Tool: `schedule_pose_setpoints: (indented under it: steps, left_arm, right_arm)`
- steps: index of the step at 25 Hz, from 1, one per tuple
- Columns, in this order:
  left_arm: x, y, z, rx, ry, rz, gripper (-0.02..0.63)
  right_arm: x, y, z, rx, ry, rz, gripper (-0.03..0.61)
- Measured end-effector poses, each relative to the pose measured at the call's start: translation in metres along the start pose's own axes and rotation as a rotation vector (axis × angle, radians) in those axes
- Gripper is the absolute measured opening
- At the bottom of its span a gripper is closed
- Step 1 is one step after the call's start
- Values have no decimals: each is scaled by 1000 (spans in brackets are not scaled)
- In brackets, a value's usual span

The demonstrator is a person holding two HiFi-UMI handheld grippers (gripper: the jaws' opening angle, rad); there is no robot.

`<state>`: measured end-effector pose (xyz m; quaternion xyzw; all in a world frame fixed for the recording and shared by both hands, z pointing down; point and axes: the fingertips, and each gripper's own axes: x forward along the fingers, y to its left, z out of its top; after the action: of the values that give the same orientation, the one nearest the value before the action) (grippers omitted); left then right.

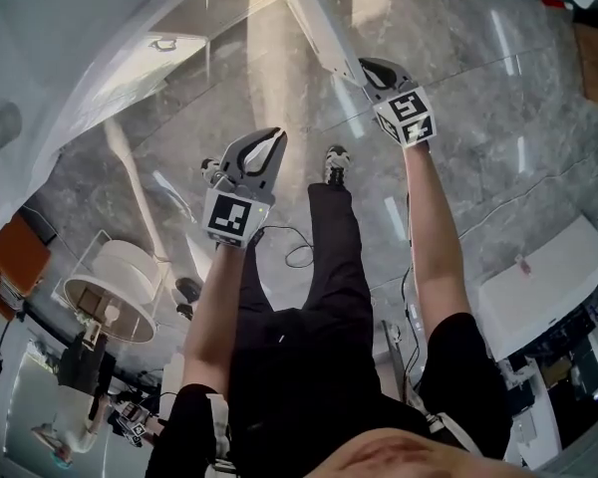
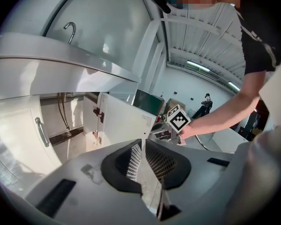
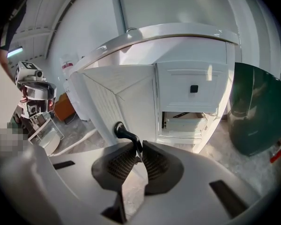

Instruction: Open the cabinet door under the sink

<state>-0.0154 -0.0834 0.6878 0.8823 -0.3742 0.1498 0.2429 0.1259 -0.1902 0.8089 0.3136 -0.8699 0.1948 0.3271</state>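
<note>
Door handle (image 3: 123, 131) tight between right jaws

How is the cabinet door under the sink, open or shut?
Open: the cabinet door stands swung out, hinges and pipes showing, right tongs shut on its black handle.

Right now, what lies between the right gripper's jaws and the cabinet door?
The black handle of the cabinet door; the right gripper is shut on it, in the right gripper view.
</note>
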Motion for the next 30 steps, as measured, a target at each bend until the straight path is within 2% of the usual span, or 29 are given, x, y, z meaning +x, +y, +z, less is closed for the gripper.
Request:
schedule_pose_setpoints:
  steps: [7, 12, 16, 21, 25, 30]
  left_arm:
    - [7, -4, 6, -16, -34, 30, 32]
    - [13, -9, 8, -24, -44, 89, 32]
    - [9, -14, 12, -32, -52, 131, 32]
    - [-14, -26, 14, -41, -35, 207, 32]
    - [-36, -47, 33, -47, -38, 251, 32]
    - [-75, -76, 67, -42, -59, 280, 32]
  right_arm:
    - [-4, -19, -4, -18, 28, 40, 109]
    - [-6, -24, -5, -89, 78, 98, 134]
    - [-15, -21, -8, -91, 78, 109, 153]
    - [-48, -1, -24, -90, 134, 165, 155]
    - [-95, 21, -27, -84, 171, 220, 155]
    - [-158, 72, -15, 17, 132, 280, 115]
